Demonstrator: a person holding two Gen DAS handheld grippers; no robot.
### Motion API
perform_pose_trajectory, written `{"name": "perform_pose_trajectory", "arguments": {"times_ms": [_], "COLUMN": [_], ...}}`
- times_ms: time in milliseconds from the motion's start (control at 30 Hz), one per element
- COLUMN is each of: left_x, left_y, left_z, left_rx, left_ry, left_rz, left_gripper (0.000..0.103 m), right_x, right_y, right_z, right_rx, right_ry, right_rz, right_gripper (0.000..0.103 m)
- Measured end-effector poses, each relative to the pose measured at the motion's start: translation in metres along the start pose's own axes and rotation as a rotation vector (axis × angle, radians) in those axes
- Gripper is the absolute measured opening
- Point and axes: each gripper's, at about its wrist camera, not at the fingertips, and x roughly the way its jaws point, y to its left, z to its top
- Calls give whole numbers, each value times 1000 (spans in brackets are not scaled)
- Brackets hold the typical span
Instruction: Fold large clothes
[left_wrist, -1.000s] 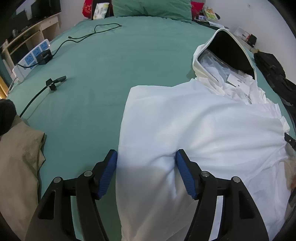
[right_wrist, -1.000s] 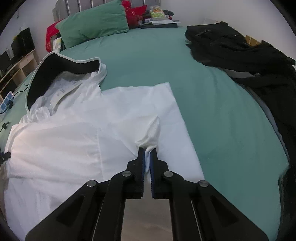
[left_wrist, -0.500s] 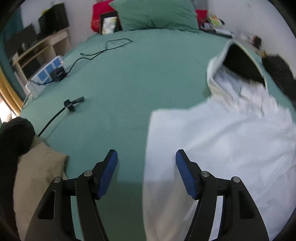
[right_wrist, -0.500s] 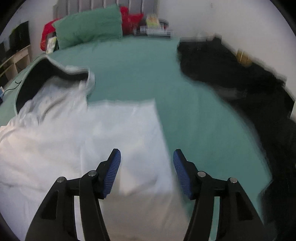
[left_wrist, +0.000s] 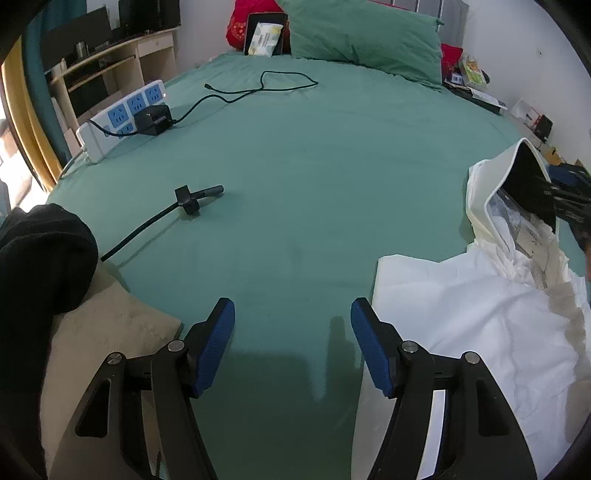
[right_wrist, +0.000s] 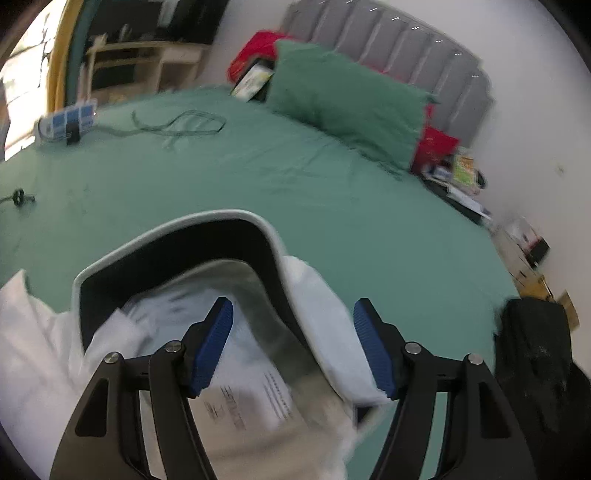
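A white hooded garment (left_wrist: 461, 314) lies spread on the green bed sheet (left_wrist: 314, 177), its black-lined hood (left_wrist: 491, 184) standing up at the far right. My left gripper (left_wrist: 291, 325) is open over bare sheet, and the garment's left edge lies just beyond its right finger. In the right wrist view my right gripper (right_wrist: 291, 325) hovers over the hood (right_wrist: 177, 240). Its jaws are closing, with the hood's white rim and the neck label between them; the pads (right_wrist: 373, 350) press on nothing.
A power strip (left_wrist: 122, 114) with a charger and black cable (left_wrist: 258, 85) lies at the far left. A clipped black cord (left_wrist: 188, 199), a beige cloth (left_wrist: 103, 350) and a black garment (left_wrist: 40, 258) are near left. Black clothes (right_wrist: 535, 354) lie right; a green pillow (left_wrist: 362, 33) sits at the headboard.
My right gripper let go of the white fabric, opened and swung over to the hood. My left gripper slid left off the garment onto bare sheet.
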Motion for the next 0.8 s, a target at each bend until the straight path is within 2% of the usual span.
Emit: {"name": "perform_pose_trajectory", "arguments": {"times_ms": [33, 67, 100, 233, 400, 467, 533, 600, 733, 800], "left_x": [0, -1, -2, -4, -7, -9, -11, -11, -10, -11], "left_y": [2, 4, 6, 9, 4, 0, -4, -9, -11, -10], "left_z": [1, 2, 3, 4, 0, 0, -2, -4, -5, -4], "left_rx": [-3, -8, -13, -39, -43, -30, -21, -19, -19, -25], "left_ry": [0, -1, -2, 2, 16, 8, 2, 1, 4, -11], "left_rz": [-4, -7, -10, -24, -45, -46, -46, -49, -55, -53], "left_gripper": [69, 69, 69, 69, 69, 69, 69, 69, 69, 69], "right_x": [10, 17, 19, 3, -43, -45, -44, -41, -42, -46], "right_y": [4, 4, 6, 14, 20, 23, 25, 19, -2, -14], "right_z": [3, 4, 0, -21, -69, -81, -93, -98, -93, -90], "right_rx": [-9, -13, -17, -112, -197, -205, -204, -154, -28, 16], "right_ry": [21, 48, 82, 96, 143, 177, 189, 202, 217, 229], "right_rz": [21, 36, 50, 25, -21, 20, 56, 99, 198, 254], "right_gripper": [44, 20, 4, 3, 3, 5, 12, 27, 44, 64]}}
